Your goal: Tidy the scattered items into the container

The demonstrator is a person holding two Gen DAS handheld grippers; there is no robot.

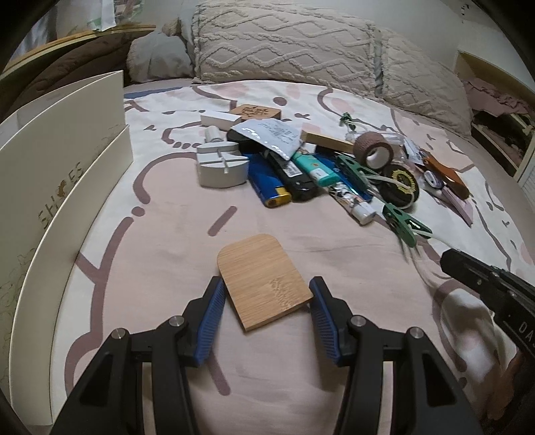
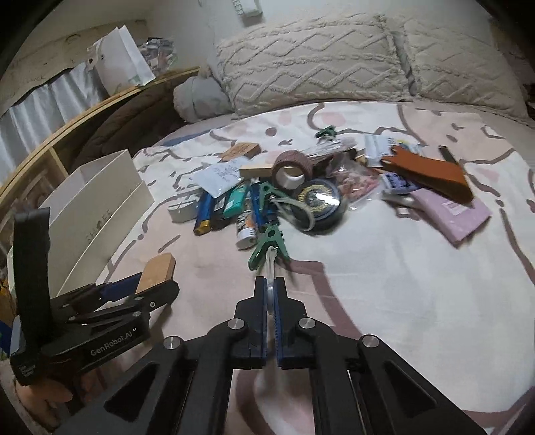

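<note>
My bed [image 1: 160, 254] under a pink-and-white patterned sheet, two knitted cream pillows [image 2: 311, 63] at its head, a grey cushion [image 2: 197, 97] beside them, pale wall [image 2: 187, 20] behind, curved wooden shelf [image 2: 67, 137] on my left, dim indoor light.

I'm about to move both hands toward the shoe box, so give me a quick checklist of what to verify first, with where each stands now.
1. Left gripper holds the bamboo piece between its fingers: ok.
2. Right gripper shut on the clear strap: ok.
3. Strap free of the pile: not ok, the green clip hangs on it.
4. White shoe box open and in view: ok.
5. Room inside the box: cannot tell.
</note>
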